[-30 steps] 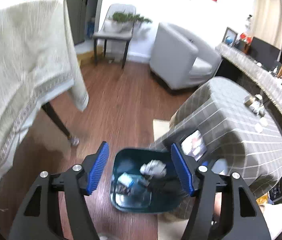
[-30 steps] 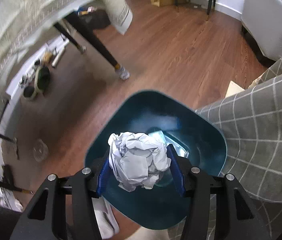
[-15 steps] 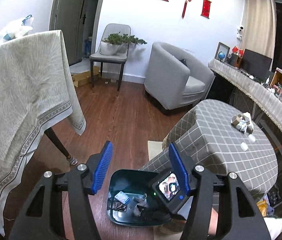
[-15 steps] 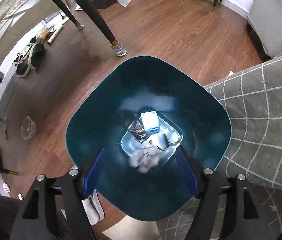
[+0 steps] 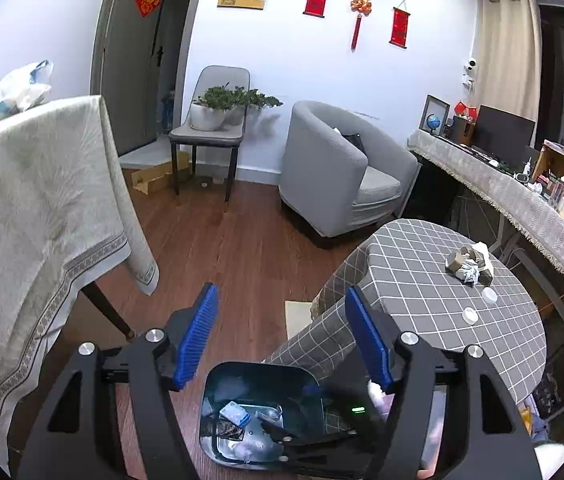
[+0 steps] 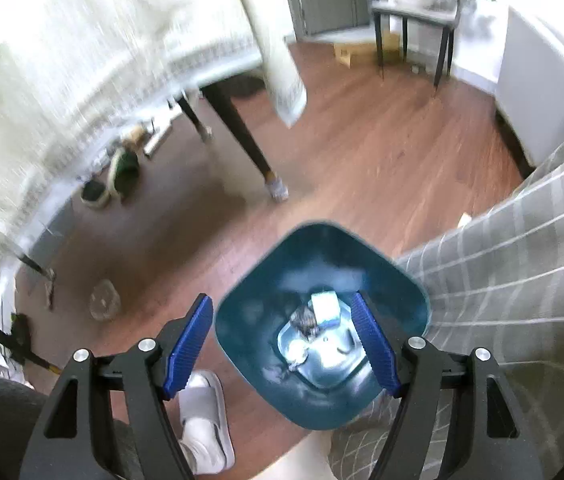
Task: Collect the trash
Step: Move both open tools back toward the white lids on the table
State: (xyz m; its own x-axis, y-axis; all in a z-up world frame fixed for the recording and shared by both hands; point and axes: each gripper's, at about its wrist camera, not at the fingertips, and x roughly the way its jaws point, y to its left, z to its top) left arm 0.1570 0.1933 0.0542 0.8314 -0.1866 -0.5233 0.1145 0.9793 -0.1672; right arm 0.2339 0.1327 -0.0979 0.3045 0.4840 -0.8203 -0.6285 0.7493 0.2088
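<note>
Checked table (image 5: 422, 280) fills the right of the left wrist view, more trash (image 5: 468, 266) on top. Teal bin (image 6: 410, 292) at bottom centre holds crumpled paper (image 6: 296, 350) and wrappers. Left gripper (image 5: 284, 336) and right gripper (image 6: 282, 346) both spread wide, empty.

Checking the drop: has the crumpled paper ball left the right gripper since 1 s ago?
Yes. The right gripper is open and empty; the paper now lies at the bottom of the teal bin, beside the small white box.
</note>
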